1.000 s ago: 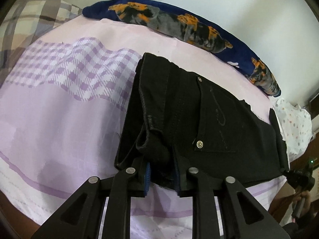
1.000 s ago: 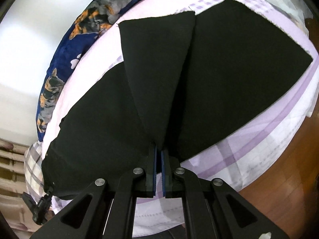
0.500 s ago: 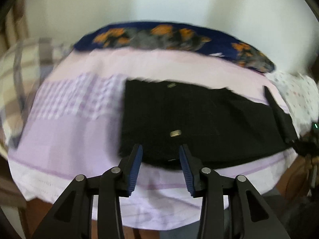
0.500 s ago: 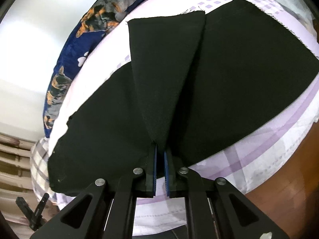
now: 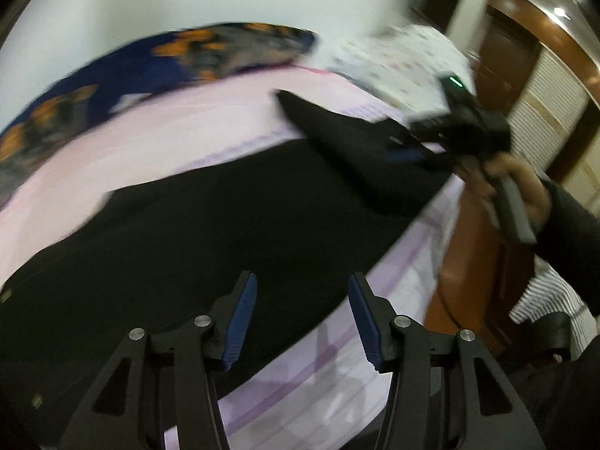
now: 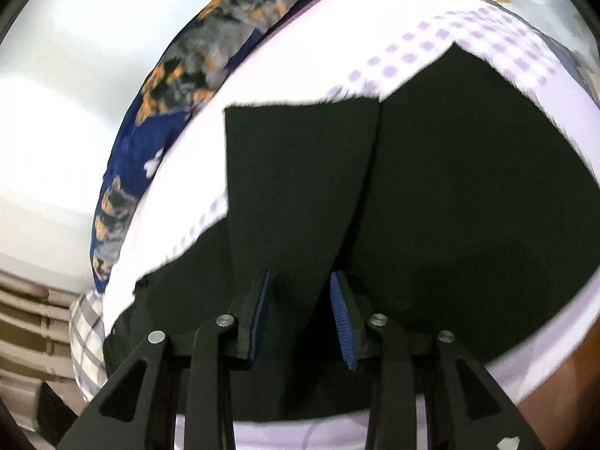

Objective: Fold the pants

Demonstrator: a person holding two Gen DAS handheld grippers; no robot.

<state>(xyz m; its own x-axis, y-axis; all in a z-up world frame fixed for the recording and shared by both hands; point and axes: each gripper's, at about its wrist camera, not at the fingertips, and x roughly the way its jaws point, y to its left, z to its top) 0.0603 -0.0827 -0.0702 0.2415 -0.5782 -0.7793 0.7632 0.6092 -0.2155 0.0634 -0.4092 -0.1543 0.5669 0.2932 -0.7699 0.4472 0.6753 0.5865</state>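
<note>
Both grippers have just been opening: the left gripper (image 5: 302,315) has let go and swung away, jaws apart, empty. Black pants (image 6: 468,195) lie on the bed (image 6: 285,75); a fold sits between the right gripper (image 6: 299,313) jaws, apparently unpinched.

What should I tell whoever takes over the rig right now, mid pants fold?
Left hand-held gripper: open, nothing between the pads, above the near edge of the black pants.
Right hand-held gripper: jaws have just been opening; the pant-leg end lies between the pads, which no longer press on it.
Pants lie lengthwise on the lilac bedsheet, the leg end partly turned back over them.
Done: pants laid flat, first fold begun.
Left: finish that fold, smooth it, fold again into a compact stack.
</note>
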